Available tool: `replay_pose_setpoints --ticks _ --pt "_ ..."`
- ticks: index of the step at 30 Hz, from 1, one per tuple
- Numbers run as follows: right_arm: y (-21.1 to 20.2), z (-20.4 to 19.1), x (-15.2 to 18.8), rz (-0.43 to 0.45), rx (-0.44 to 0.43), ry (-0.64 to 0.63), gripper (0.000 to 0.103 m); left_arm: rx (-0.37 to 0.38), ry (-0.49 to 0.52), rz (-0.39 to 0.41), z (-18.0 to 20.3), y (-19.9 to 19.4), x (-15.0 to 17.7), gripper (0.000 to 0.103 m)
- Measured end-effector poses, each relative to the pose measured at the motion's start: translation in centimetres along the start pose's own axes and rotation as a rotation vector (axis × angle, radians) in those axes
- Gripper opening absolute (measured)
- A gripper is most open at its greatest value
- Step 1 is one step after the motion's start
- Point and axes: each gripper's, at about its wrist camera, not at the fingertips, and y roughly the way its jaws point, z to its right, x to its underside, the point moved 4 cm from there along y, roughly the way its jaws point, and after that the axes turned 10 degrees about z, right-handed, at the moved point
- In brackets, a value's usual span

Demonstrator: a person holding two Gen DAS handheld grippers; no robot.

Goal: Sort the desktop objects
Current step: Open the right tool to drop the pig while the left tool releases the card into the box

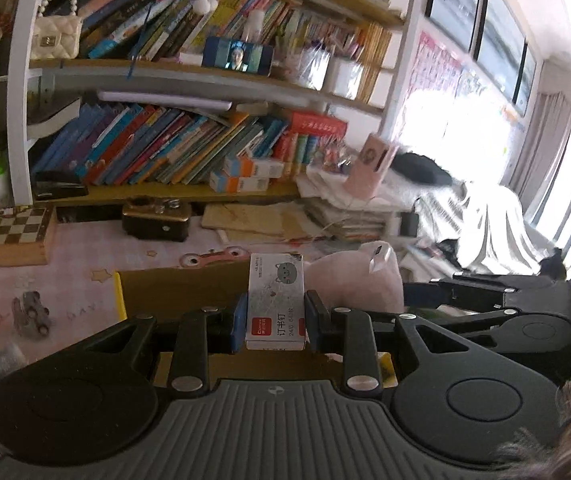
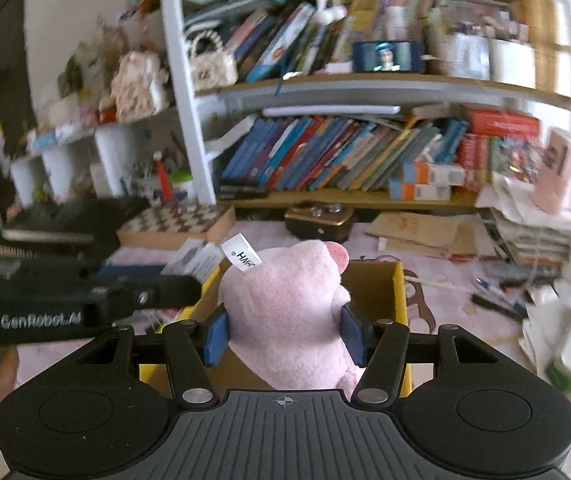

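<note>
Left hand-held gripper [image 1: 275, 320]: pads clamp a white staple box [image 1: 276, 304].
Right hand-held gripper [image 2: 285, 334]: pads squeeze a pink plush pig [image 2: 289, 304].
Cardboard box [image 2: 399, 292]: beneath both, chessboard [image 2: 177, 220] at 11 o'clock.

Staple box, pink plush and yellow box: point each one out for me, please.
staple box [image 1: 276, 300], left wrist view, on its white front face with the cat drawing.
pink plush [image 2: 289, 304], right wrist view, on its body between the blue pads.
yellow box [image 2: 399, 292], right wrist view, on its right wall.
</note>
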Motion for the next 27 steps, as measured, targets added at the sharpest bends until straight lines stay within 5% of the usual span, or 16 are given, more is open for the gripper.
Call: replay_pose_setpoints --ticks 17,27 --pt "15.1 0.6 4.6 -0.370 -0.061 -0.457 0.058 -0.164 0.168 -0.349 -4.5 12.9 4.9 0.028" --pt "17.1 1.4 5.8 -0.432 -0.028 -0.475 0.067 -0.165 0.243 -0.342 -3.8 13.2 5.6 0.034"
